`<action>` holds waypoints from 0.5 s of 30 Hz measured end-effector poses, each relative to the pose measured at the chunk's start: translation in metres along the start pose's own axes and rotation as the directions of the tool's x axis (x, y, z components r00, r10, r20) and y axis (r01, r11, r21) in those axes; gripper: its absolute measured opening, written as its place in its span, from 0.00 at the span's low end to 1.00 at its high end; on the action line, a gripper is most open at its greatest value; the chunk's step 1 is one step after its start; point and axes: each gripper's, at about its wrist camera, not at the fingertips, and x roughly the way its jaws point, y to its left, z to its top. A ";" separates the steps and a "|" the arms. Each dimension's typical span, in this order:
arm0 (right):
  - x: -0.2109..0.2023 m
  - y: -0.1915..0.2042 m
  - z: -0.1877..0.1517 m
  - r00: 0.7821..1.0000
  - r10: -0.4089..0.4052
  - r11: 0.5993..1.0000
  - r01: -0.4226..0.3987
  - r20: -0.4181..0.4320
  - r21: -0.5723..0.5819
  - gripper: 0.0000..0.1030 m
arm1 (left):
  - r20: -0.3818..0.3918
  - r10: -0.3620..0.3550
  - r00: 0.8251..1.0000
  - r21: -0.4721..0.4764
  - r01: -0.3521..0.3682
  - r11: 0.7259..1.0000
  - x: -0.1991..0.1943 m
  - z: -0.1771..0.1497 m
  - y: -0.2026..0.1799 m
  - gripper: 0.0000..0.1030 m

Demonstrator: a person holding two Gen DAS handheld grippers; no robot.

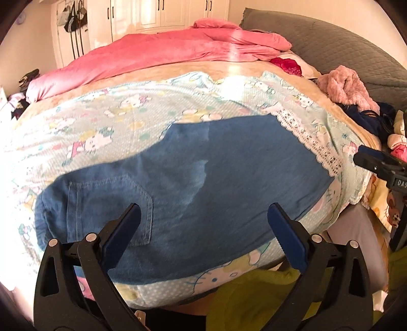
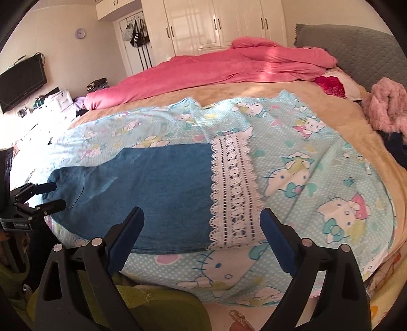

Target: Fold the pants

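Note:
Blue denim pants [image 1: 203, 165] lie flat on a cat-print sheet [image 1: 114, 132] spread over the bed. The waistband and a back pocket [image 1: 109, 203] are at the left, and a white lace cuff [image 1: 307, 137] is at the right. My left gripper [image 1: 203, 208] hovers open over the seat and pocket area and touches nothing. In the right wrist view the pants [image 2: 152, 183] end in the lace cuff [image 2: 234, 193]. My right gripper [image 2: 202, 212] stands open above the cuff end with nothing between its fingers. The left gripper [image 2: 57, 195] shows there by the waistband.
A pink duvet [image 1: 165, 53] lies across the far half of the bed, with a grey headboard [image 1: 330, 43] at the right. A fluffy pink garment [image 2: 386, 109] and dark clothes sit at the right edge. White wardrobes [image 2: 216, 23] and a television [image 2: 23, 79] line the walls. Green cloth [image 2: 152, 305] is nearest me.

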 end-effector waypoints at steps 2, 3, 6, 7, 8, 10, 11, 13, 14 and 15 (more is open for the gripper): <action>-0.003 -0.005 0.000 1.000 -0.004 1.000 0.004 0.006 0.012 0.89 | 0.002 -0.001 1.000 0.013 0.001 1.000 0.001 0.007 -0.006 0.91; -0.003 -0.008 -0.001 1.000 -0.005 1.000 0.005 0.008 0.021 0.89 | 0.000 -0.005 1.000 0.021 0.005 1.000 0.002 0.011 -0.009 0.91; -0.002 -0.012 -0.005 1.000 -0.004 0.999 0.004 0.004 0.042 0.89 | -0.004 -0.015 1.000 0.045 0.015 0.999 0.007 0.022 -0.018 0.91; -0.001 -0.014 -0.007 1.000 -0.002 0.999 0.002 0.001 0.047 0.89 | -0.007 -0.016 1.000 0.056 0.016 0.998 0.009 0.026 -0.021 0.91; 0.001 -0.016 -0.009 1.000 0.001 0.999 -0.001 -0.001 0.052 0.89 | -0.008 -0.021 1.000 0.066 0.022 0.998 0.012 0.030 -0.025 0.91; 0.005 -0.020 -0.013 1.000 0.007 0.998 -0.006 -0.012 0.066 0.89 | -0.014 -0.031 0.999 0.093 0.032 0.995 0.020 0.040 -0.035 0.91; 0.008 -0.022 -0.015 1.000 0.010 0.997 -0.009 -0.017 0.073 0.89 | -0.019 -0.036 0.999 0.103 0.038 0.994 0.026 0.045 -0.040 0.91; 0.012 -0.025 -0.018 1.000 0.018 0.996 -0.016 -0.025 0.087 0.89 | -0.037 -0.054 0.998 0.121 0.058 0.991 0.036 0.053 -0.049 0.91; 0.015 -0.027 -0.019 0.999 0.023 0.995 -0.021 -0.026 0.096 0.89 | -0.047 -0.062 0.997 0.130 0.067 0.989 0.043 0.058 -0.053 0.91; 0.017 -0.028 -0.019 0.999 0.027 0.995 -0.024 -0.028 0.101 0.89 | -0.055 -0.066 0.996 0.139 0.073 0.988 0.048 0.062 -0.056 0.91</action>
